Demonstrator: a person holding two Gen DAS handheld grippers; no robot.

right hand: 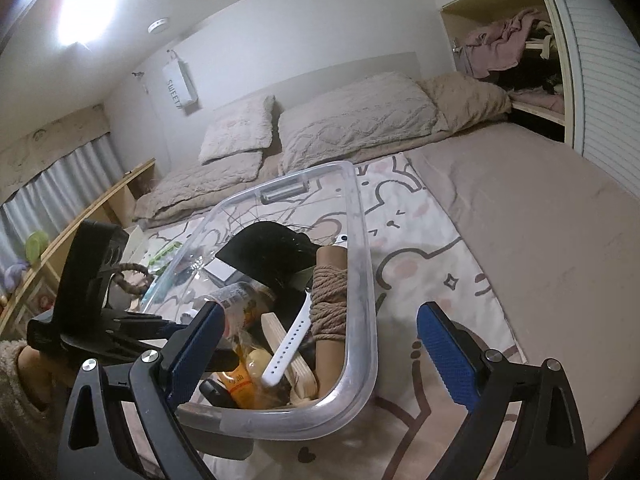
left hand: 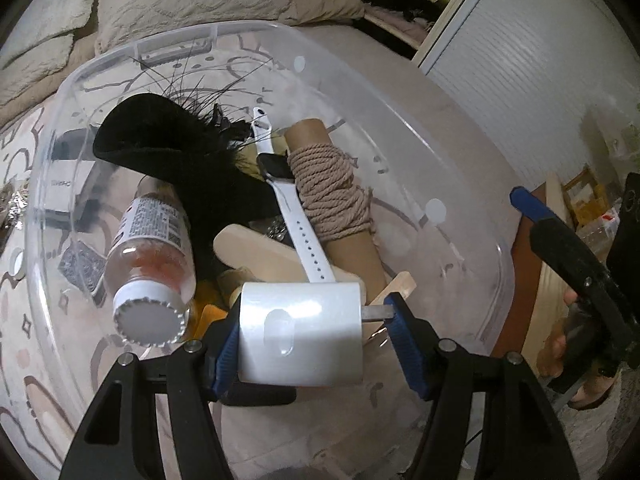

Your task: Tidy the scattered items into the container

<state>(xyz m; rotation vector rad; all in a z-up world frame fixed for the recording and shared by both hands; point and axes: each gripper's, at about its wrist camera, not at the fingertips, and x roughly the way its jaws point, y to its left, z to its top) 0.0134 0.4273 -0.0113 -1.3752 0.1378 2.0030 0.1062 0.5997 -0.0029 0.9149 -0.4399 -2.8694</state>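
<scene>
Bed (right hand: pixel 540 240): biggest thing here. Soft, w/ a cartoon blanket (right hand: pixel 432 248) on top. 3 pillows at the far end, I think.

Bin (left hand: pixel 496 240): 1 clear plastic tub, sits on the blanket. Stiff walls, slick, light. I'd grab it by the rim if I had to.

Black hat (left hand: pixel 160 140): 1, in the bin. Soft, floppy, w/ thin feathers that could snap. Take it by the brim.

Tube w/ rope (left hand: pixel 332 192): 1 cardboard tube in the bin, tan rope wound round it. Light & stiff. Rope is rough, so good grip there.

Bottle (left hand: pixel 156 264): 1 clear one w/ white cap, lying on its side in the bin. Round & slick, may roll. Grab across the middle.

Watch (left hand: pixel 296 216): 1, white strap, lies over the other stuff in the bin. Bendy strap, glass face, go easy.

Wood bits (left hand: pixel 256 248): flat pale pieces under the watch. Can't count them well, maybe 2. Hard & light.

White plug (left hand: pixel 302 332): 1 charger block, my task thing rn. It's over the near end of the bin, between my left jaws. Smooth, hard, small but a bit heavy. Slips easy, so hold the flat sides.

Left gripper (left hand: pixel 316 332): jaws mid-wide. One blue pad is on the plug body; other pad looks to sit at the metal prong. I think it's about to drop in.

Right gripper (right hand: pixel 324 344): jaws wide, holding nothing. The bin's near corner sits between them.
</scene>
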